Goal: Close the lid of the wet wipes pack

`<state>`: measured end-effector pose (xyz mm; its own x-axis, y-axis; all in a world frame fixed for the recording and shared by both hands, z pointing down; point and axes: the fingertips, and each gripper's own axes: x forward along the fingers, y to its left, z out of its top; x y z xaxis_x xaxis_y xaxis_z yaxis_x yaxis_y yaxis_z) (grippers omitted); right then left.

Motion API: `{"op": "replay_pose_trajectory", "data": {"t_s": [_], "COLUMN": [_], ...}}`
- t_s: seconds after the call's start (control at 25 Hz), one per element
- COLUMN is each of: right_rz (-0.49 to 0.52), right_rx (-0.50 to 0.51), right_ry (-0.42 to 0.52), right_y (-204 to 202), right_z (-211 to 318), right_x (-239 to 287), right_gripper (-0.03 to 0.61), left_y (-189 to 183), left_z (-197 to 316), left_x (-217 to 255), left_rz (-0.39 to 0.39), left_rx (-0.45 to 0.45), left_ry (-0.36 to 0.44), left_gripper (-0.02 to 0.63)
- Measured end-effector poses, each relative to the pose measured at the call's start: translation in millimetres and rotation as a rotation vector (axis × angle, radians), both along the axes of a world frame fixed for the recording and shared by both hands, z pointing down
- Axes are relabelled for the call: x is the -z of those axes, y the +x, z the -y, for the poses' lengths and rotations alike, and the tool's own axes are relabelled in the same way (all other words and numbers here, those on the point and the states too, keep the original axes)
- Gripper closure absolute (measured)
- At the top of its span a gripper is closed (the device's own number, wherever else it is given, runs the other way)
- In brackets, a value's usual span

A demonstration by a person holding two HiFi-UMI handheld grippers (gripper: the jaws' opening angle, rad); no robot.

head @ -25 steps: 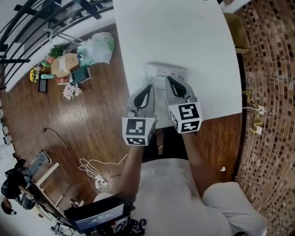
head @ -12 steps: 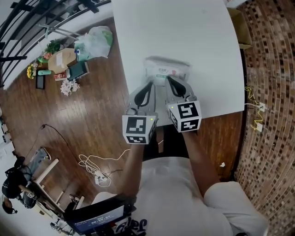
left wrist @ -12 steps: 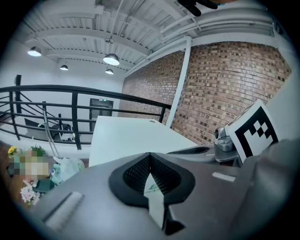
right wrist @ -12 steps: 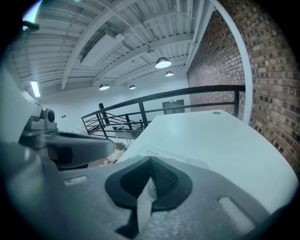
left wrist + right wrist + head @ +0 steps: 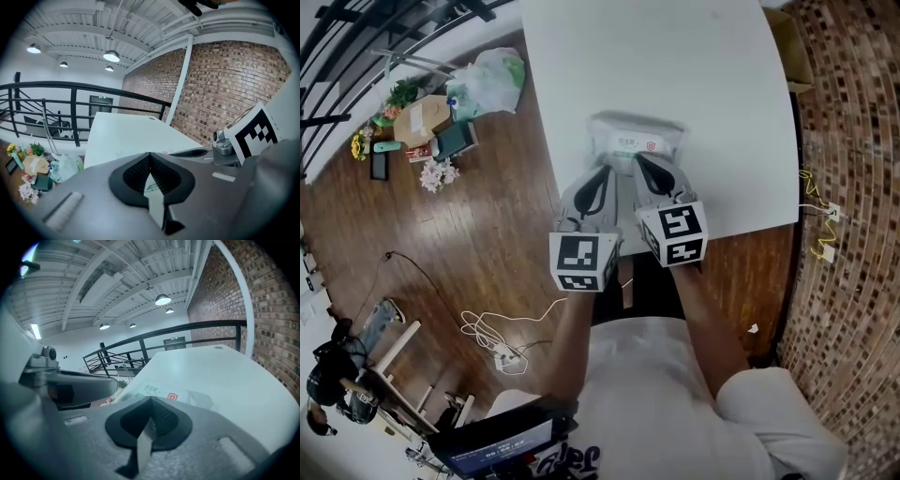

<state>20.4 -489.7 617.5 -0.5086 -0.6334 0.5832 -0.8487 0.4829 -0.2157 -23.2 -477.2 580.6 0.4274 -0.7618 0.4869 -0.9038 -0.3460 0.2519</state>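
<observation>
The wet wipes pack (image 5: 637, 139) is a white soft packet with a small red mark, lying near the front edge of the white table (image 5: 694, 66). Both grippers lie side by side over its near end and hide that part, so I cannot make out the lid. My left gripper (image 5: 606, 172) is shut, with nothing held. The right gripper (image 5: 638, 160) is shut too, its tip over the pack. In the right gripper view the pack (image 5: 174, 397) shows just past the shut jaws (image 5: 151, 400). The left gripper view shows only a sliver of it (image 5: 165, 153) beyond the jaws (image 5: 150, 154).
The table's near edge (image 5: 741, 230) runs just behind the marker cubes. A brick wall (image 5: 844, 112) stands to the right. On the wooden floor at the left lie a plastic bag (image 5: 492, 80), a cardboard box (image 5: 417, 120) and cables (image 5: 492, 342).
Both grippers stay shut at the pack's near end. The scene has only slid slightly in the head view.
</observation>
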Motion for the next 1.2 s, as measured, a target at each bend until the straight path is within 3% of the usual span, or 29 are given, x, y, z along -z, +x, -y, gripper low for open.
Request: {"op": "replay_pose_trajectory", "data": {"t_s": [0.92, 1.08, 1.2], "right_rz": [-0.065, -0.072, -0.072], "right_rx": [0.068, 0.075, 0.020], "right_ry": [-0.021, -0.037, 0.027], "right_y": [-6, 0, 14], "right_z": [0, 1, 3], "right_x": [-3, 3, 28], "right_gripper": [0.592, 0.592, 0.592], "left_y": [3, 4, -1], "left_z": [6, 7, 6], "left_x": [-9, 7, 33], "left_rz": [0.000, -0.020, -0.027], "left_rx": [0.012, 0.002, 0.000], "left_ry": [-0.047, -0.011, 0.043], "left_gripper": [0.597, 0.597, 0.597]}}
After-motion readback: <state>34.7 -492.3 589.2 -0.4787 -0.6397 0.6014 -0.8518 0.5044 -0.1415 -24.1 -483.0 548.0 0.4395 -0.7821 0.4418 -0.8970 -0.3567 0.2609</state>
